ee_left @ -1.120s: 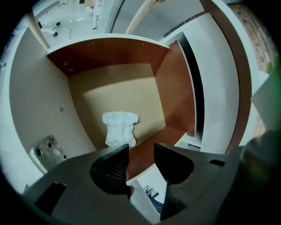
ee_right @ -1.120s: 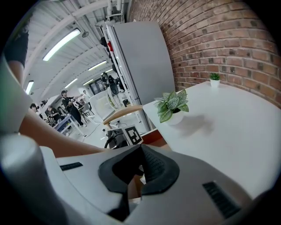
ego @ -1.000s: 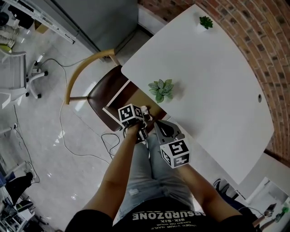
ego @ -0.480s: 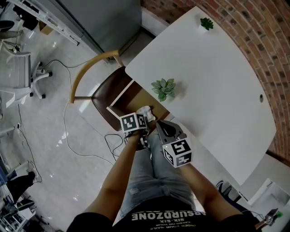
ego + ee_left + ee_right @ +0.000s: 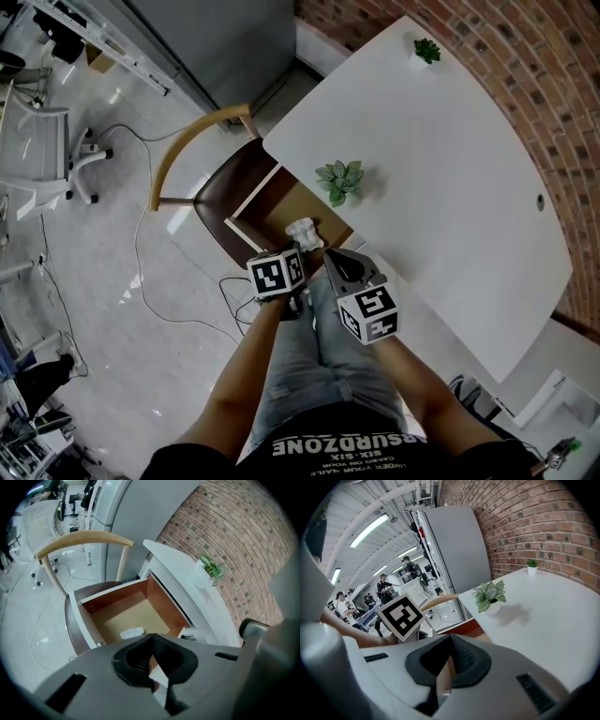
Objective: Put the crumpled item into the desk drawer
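Jaws just closed empty on left gripper (image 5: 152,638), shut empty on right gripper (image 5: 449,641) — crumpled white paper wad (image 5: 131,633) already in open brown wooden drawer (image 5: 117,613); guess nudge it shut next.

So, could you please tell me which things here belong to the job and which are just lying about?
Job: white crumpled item; open brown wooden desk drawer.
Lying about: leafy green potted plant; smaller green potted plant; brown chair with curved wooden back.
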